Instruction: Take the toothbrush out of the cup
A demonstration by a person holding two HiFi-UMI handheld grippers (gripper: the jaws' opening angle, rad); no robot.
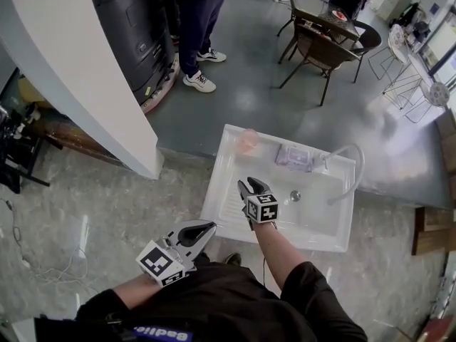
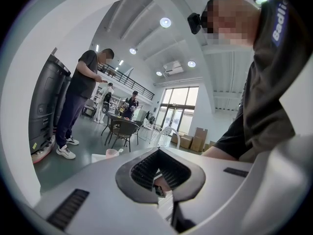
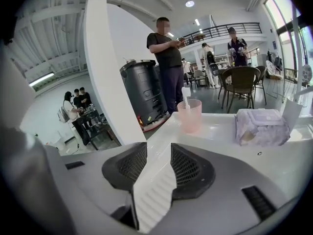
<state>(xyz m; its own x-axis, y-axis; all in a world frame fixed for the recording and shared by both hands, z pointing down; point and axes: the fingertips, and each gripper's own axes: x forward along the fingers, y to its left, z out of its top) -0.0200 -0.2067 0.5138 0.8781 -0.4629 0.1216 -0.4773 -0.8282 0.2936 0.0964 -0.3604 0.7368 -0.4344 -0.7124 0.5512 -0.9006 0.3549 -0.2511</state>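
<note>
A translucent pink cup [image 3: 190, 115] stands on the far left corner of the white sink [image 3: 220, 131], with a white toothbrush [image 3: 186, 98] upright in it. In the head view the cup [image 1: 248, 140] is blurred at the sink's [image 1: 221, 191] back rim. My right gripper [image 3: 158, 146] is open and empty, pointing towards the cup from over the ribbed washboard, well short of it; the head view shows the right gripper [image 1: 253, 188] above the basin. My left gripper [image 1: 208, 228] hangs in front of the sink; in its own view the left gripper [image 2: 157, 152] has its tips together on nothing.
A wrapped package [image 3: 264, 126] lies on the sink's back ledge beside the curved faucet [image 1: 349, 164]. A white pillar [image 1: 92, 77] and a black bin [image 1: 135, 34] stand to the left. A person [image 1: 196, 27] stands beyond the sink, and chairs [image 1: 324, 45] stand further back.
</note>
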